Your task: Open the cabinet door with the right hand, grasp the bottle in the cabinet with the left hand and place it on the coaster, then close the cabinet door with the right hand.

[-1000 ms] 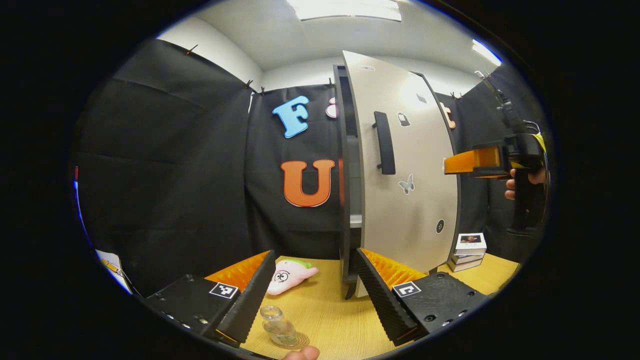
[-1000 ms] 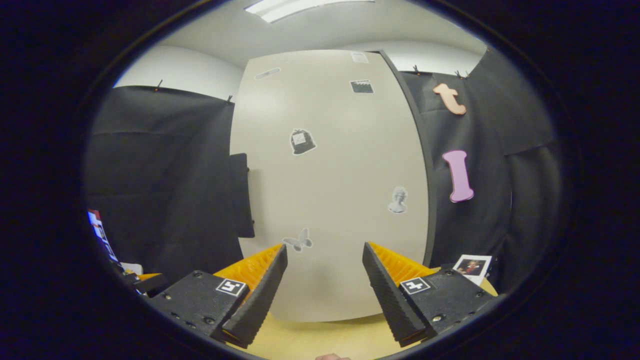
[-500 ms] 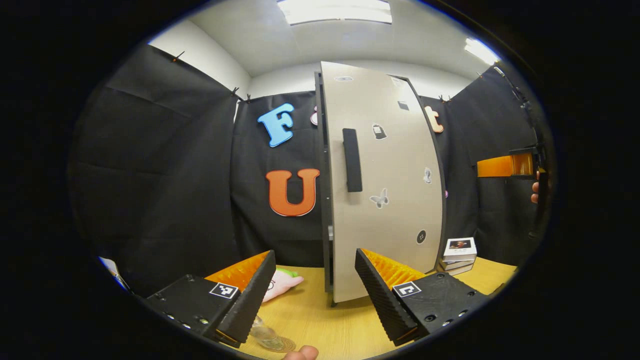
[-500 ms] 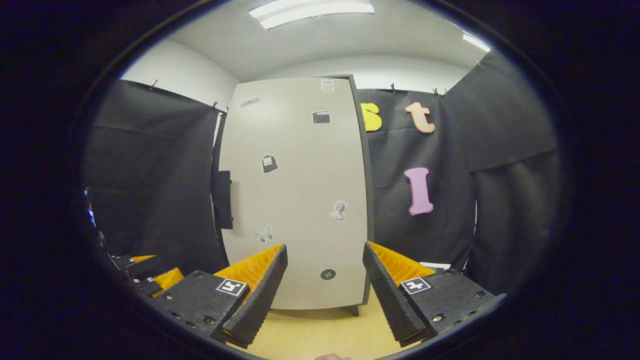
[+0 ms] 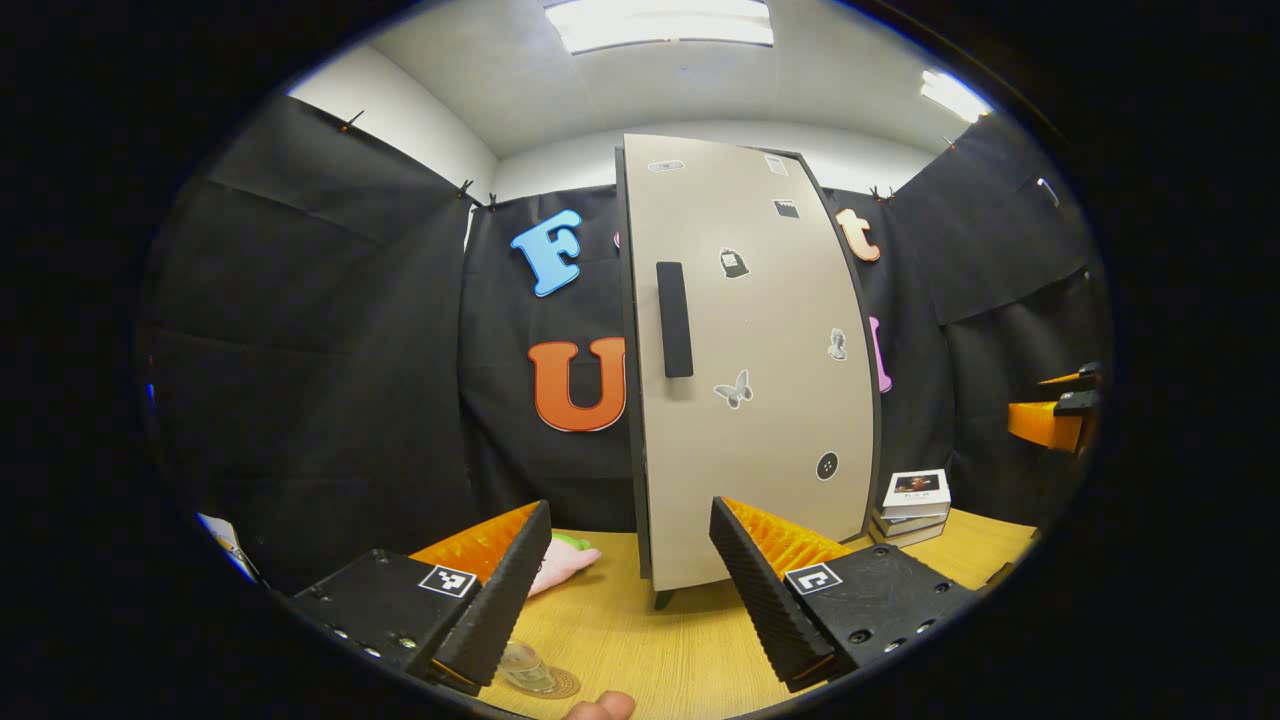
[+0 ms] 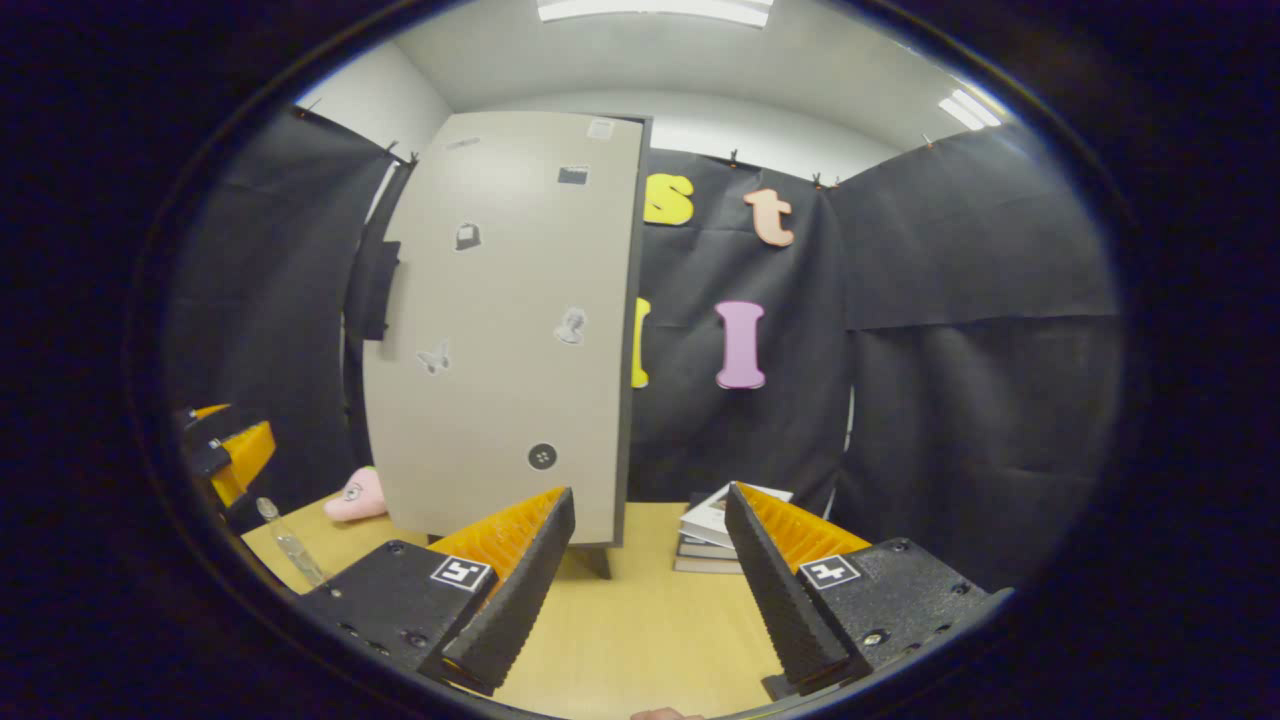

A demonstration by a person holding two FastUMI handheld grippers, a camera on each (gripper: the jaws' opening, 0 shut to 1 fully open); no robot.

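The beige cabinet door [image 5: 760, 380] with its black handle [image 5: 674, 320] lies flush against the dark cabinet frame. The clear glass bottle [image 5: 525, 672] stands upright on the round coaster [image 5: 562, 687] on the table, just below my left gripper's left finger. My left gripper [image 5: 628, 505] is open and holds nothing. In the right gripper view, my right gripper [image 6: 649, 492] is open and empty, back from the cabinet door [image 6: 500, 330], which stands to its left. The bottle [image 6: 290, 545] shows at the far left, below the left gripper [image 6: 225, 450].
A pink plush toy [image 5: 565, 560] lies on the wooden table [image 5: 650, 640] left of the cabinet. A stack of books [image 6: 715, 525] sits to the cabinet's right. The right gripper [image 5: 1055, 415] shows at the far right of the left gripper view.
The cabinet door swung from ajar to shut. My right gripper drew back from the door and dropped lower. My left gripper backed away from the bottle.
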